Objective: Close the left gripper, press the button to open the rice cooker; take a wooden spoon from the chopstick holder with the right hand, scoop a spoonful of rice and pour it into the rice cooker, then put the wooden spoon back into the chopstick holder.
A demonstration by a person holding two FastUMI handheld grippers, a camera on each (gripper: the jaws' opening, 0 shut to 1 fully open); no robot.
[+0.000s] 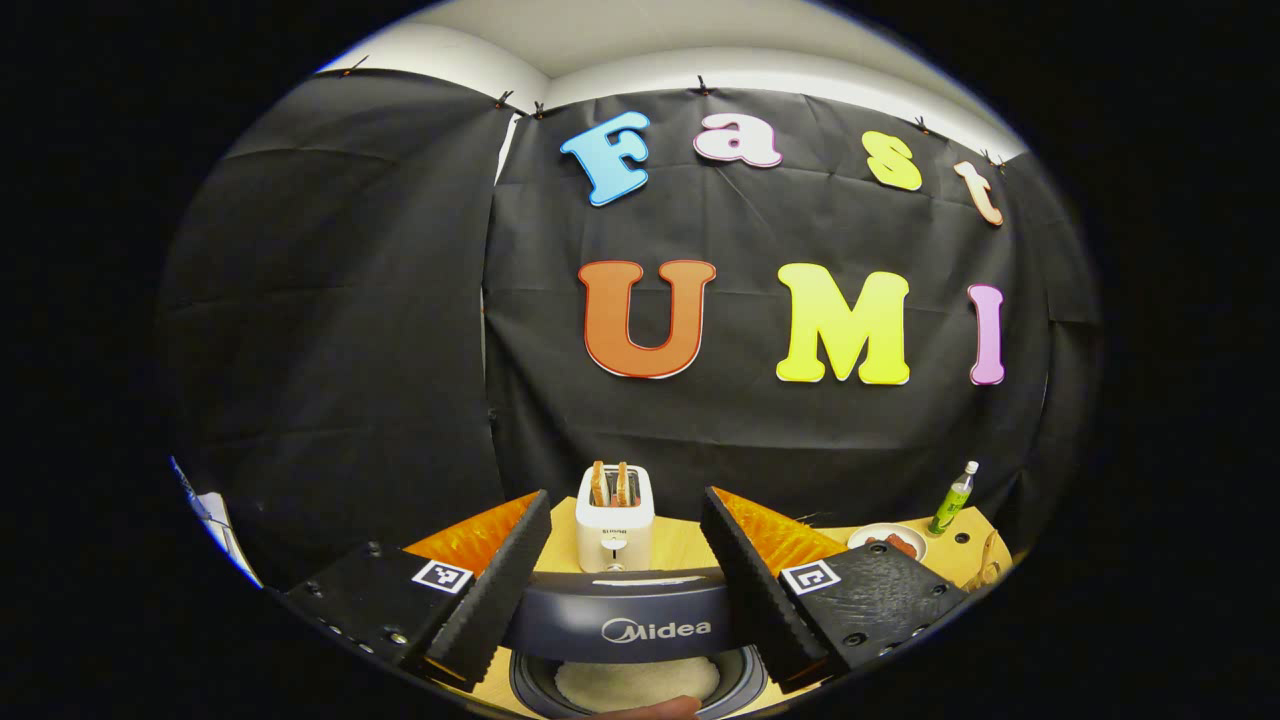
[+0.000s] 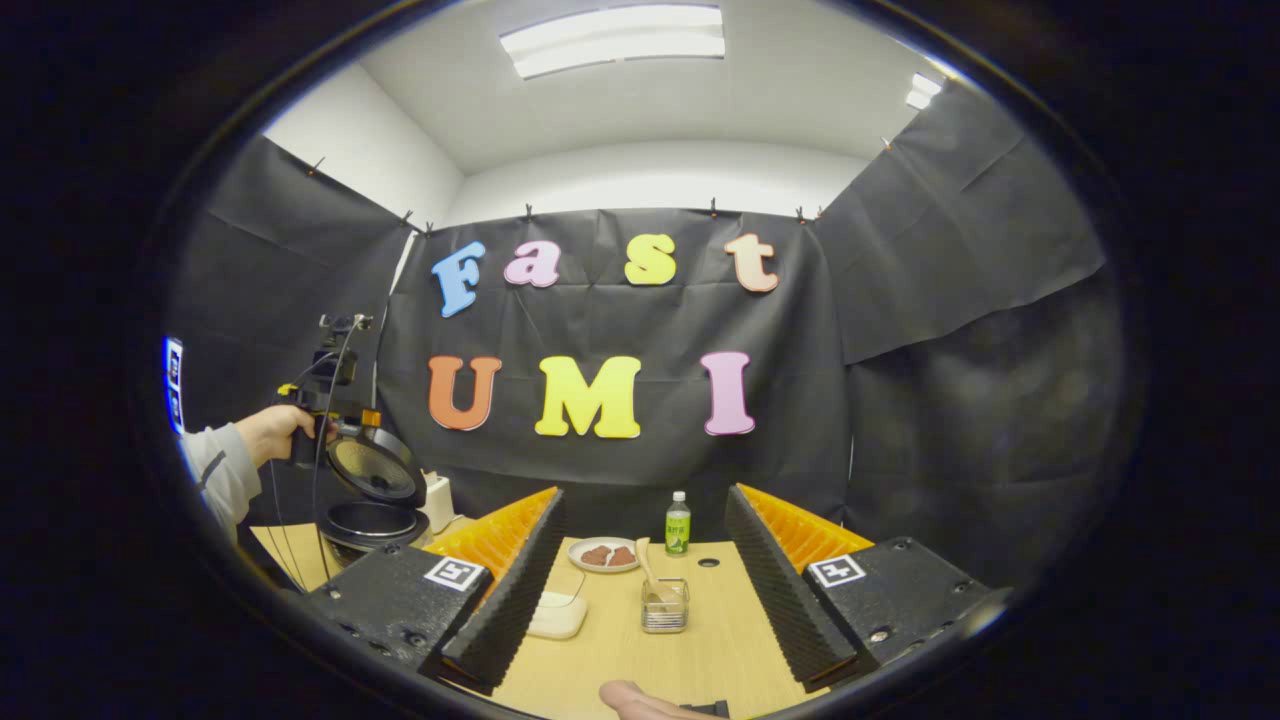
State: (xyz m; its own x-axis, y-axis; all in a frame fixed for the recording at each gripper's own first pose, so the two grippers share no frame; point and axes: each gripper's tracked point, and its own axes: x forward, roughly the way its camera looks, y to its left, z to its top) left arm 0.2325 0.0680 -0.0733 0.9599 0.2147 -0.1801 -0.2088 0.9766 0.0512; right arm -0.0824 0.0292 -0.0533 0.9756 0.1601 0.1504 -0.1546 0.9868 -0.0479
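Right tongs (image 2: 640, 570) are spread wide with nothing in them, and they're lined up dead-on with the chopstick holder (image 2: 664, 606) on the desk (image 2: 720, 650), so my read is the spoon grab comes next. The wooden spoon (image 2: 648, 572) stands in that holder with its handle sticking up and leaning a bit, easy to pinch from above. A plate (image 2: 603, 556) and a green bottle (image 2: 678, 523) sit behind it, and a white dish (image 2: 558, 614) is just to the left.

Left tongs (image 1: 625, 575) are open too, empty, hanging over the rice cooker (image 1: 640, 625), looking down at the white stuff in the pot. In the right gripper view the cooker's lid (image 2: 378, 470) is flipped up, so the button step looks done. A toaster (image 1: 614, 517) sits behind the cooker.
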